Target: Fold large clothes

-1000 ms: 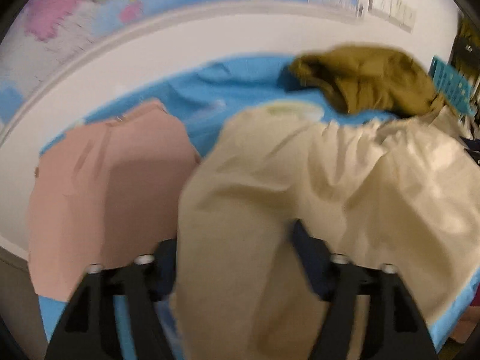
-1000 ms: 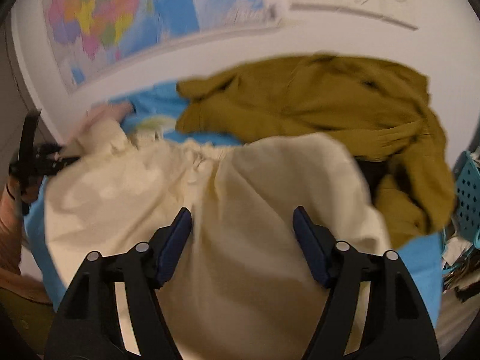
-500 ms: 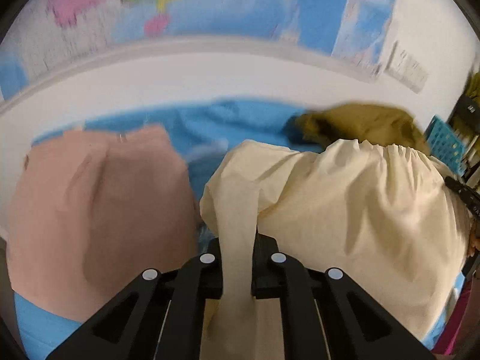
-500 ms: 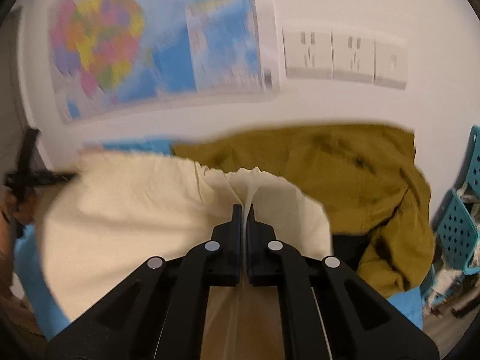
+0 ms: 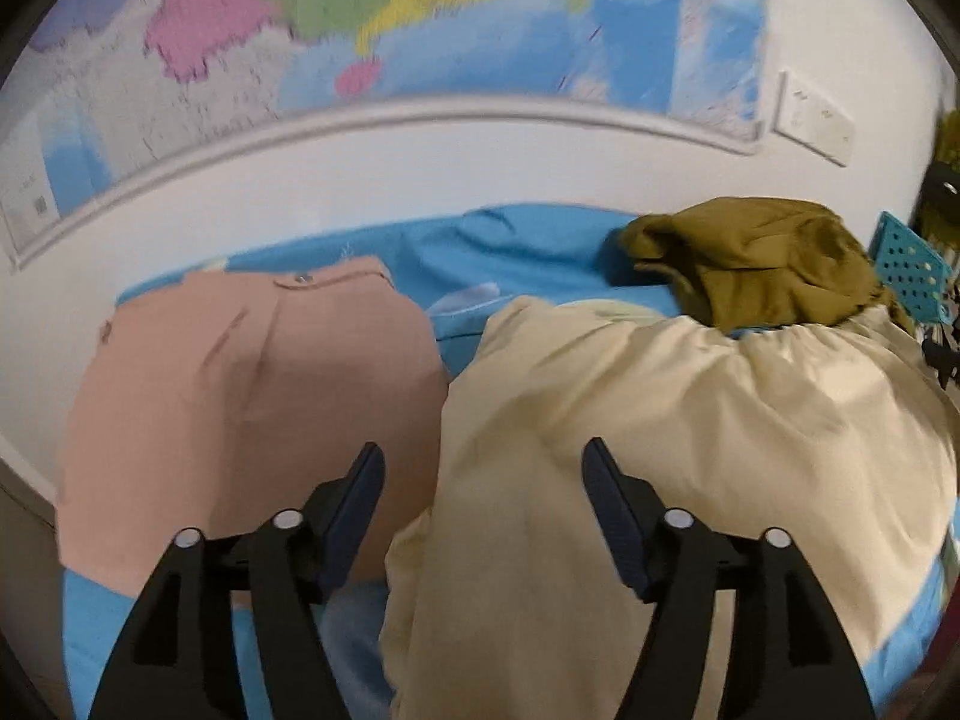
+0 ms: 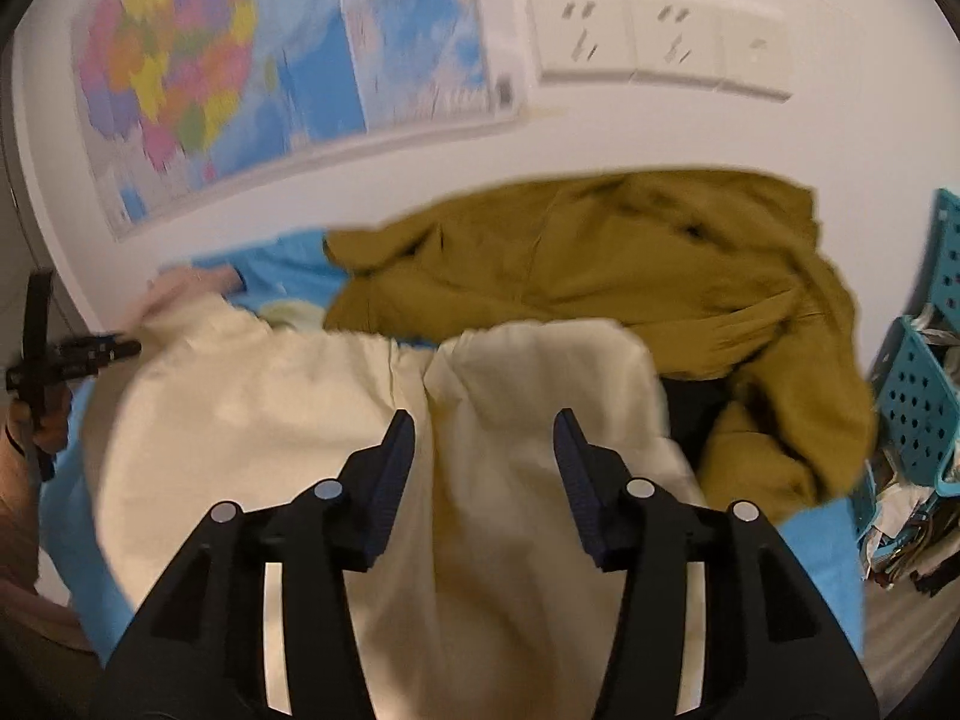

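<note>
Cream fabric (image 5: 690,420), a large pale garment, is spread over a bright blue cloth (image 5: 528,246) that covers the work surface, and it fills the lower centre and right of the left wrist view. In that view its long axis runs from the bottom centre of the frame up toward the middle right, where a gathered, elastic-looking edge is seen. In the right wrist view the same garment (image 6: 300,408) fills the lower centre and lower left, with a vertical crease running up its middle.

The left gripper (image 5: 483,480) is seen at the bottom of its frame with its jaws standing wide; they have just been opening, and the cream fabric lies beneath and between them without being pinched. The right gripper (image 6: 483,450) is likewise spread apart after just opening, with the fabric lying loose below the gap.

A folded pink garment (image 5: 252,396) lies just beside the cream one, at the middle left. An olive-brown garment (image 6: 600,276) is heaped behind the cream fabric, at the upper right of the surface. A teal perforated basket (image 6: 924,396) stands at the right edge.

A white wall (image 5: 372,180) rises behind the surface. A colourful map (image 5: 384,18) hangs across it at the top, its lettering too blurred to be read. White wall sockets (image 6: 654,42) are mounted to the right of the map.
</note>
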Motion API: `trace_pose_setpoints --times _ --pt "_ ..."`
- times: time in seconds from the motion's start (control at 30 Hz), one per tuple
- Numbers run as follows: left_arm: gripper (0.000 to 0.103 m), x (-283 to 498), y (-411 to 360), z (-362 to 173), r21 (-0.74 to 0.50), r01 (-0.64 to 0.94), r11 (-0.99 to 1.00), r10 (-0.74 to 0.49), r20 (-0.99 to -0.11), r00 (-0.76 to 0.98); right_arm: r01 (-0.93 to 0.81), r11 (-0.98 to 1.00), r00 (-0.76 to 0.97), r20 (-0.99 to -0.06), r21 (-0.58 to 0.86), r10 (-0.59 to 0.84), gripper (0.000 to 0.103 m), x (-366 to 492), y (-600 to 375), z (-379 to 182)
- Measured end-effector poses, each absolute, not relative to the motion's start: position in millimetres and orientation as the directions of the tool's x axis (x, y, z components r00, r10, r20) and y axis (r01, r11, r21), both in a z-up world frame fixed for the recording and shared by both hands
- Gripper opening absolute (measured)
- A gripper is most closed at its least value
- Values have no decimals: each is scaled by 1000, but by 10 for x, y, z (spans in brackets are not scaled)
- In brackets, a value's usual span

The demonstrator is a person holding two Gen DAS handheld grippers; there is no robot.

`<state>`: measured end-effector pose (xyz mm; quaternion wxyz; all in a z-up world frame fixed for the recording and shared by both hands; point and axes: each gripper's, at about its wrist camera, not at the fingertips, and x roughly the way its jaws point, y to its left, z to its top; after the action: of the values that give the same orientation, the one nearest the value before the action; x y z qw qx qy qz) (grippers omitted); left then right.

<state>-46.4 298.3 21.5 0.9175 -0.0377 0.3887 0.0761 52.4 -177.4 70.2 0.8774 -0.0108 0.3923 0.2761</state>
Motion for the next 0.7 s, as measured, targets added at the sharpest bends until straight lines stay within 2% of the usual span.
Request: trace_pose_setpoints --times 0.07,0.2,0.33,0.4,0.47,0.53,0.63,0.7 --pt "67 -625 2931 239 -28 -128 991 71 -707 703 -466 862 554 -693 201 461 66 425 -1947 748" --pt "67 -731 2856 67 -38 -104 994 43 -736 676 -379 900 533 -743 218 404 71 252 -2350 555" --pt "68 -722 2903 -239 -88 -129 988 12 -779 626 -292 890 450 -771 349 450 73 139 -2688 229" --pt "70 -701 2944 -332 -116 -139 984 -4 -781 624 -297 864 420 -757 407 501 58 77 -2751 124" --pt "68 -670 2979 -357 -136 -146 980 -15 -781 624 -310 838 425 -723 450 545 23 49 -2801 136" --pt "66 -630 2983 -349 -128 -153 980 -5 -784 621 -337 836 466 -695 432 547 8 74 -2808 321" --pt "65 -574 2979 -344 -118 -162 980 8 -785 620 -361 847 540 -653 391 531 3 151 -2783 590" --pt "66 -563 2968 -359 -108 -174 979 25 -780 626 -355 876 540 -693 326 477 4 211 -2698 521"
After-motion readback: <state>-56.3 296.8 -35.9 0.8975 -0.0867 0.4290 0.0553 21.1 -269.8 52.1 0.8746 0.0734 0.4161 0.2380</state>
